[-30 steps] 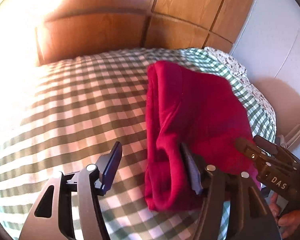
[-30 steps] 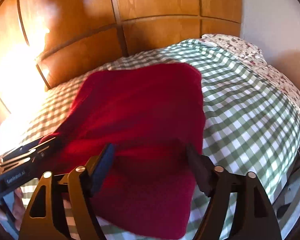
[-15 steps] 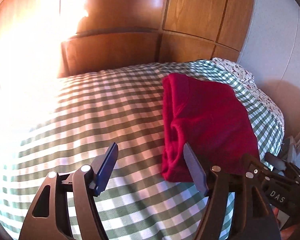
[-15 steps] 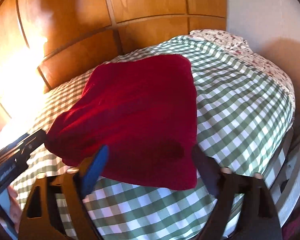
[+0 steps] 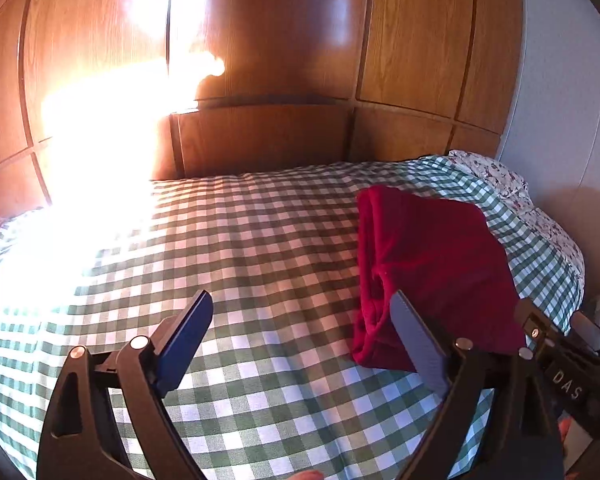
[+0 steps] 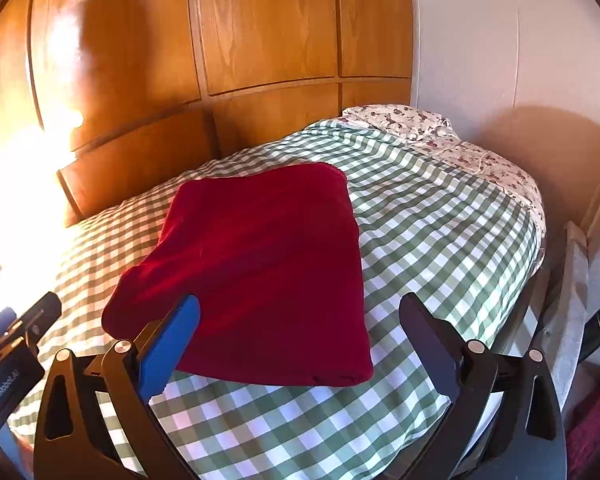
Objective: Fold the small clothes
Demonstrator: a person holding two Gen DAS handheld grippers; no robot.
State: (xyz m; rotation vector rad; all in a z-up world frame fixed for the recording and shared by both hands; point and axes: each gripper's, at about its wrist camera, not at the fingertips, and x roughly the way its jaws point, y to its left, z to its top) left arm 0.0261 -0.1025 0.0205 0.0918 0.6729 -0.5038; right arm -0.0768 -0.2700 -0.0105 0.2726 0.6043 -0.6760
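A dark red garment (image 5: 432,264) lies folded into a thick rectangle on the green-and-white checked bed cover (image 5: 260,248). My left gripper (image 5: 300,304) hovers above the cover, just left of the garment's near-left corner. Its jaws are opening, with nothing between them. In the right wrist view the garment (image 6: 260,260) lies flat in the middle. My right gripper (image 6: 300,304) hangs over its near edge without touching, jaws opening and empty. Each gripper shows at the edge of the other's view: the right gripper (image 5: 560,360), the left gripper (image 6: 16,340).
Wooden panelling (image 5: 260,140) rises behind the bed. A floral pillow (image 6: 412,124) lies at the far right corner by a white wall (image 6: 500,40). Strong sun glare (image 5: 100,140) washes out the left. The bed's right edge (image 6: 536,248) drops off beside a pale upright board (image 6: 572,280).
Both grippers drew back and up from the red garment, and their jaws spread wider. The garment, earlier between the fingers, now lies free on the cover.
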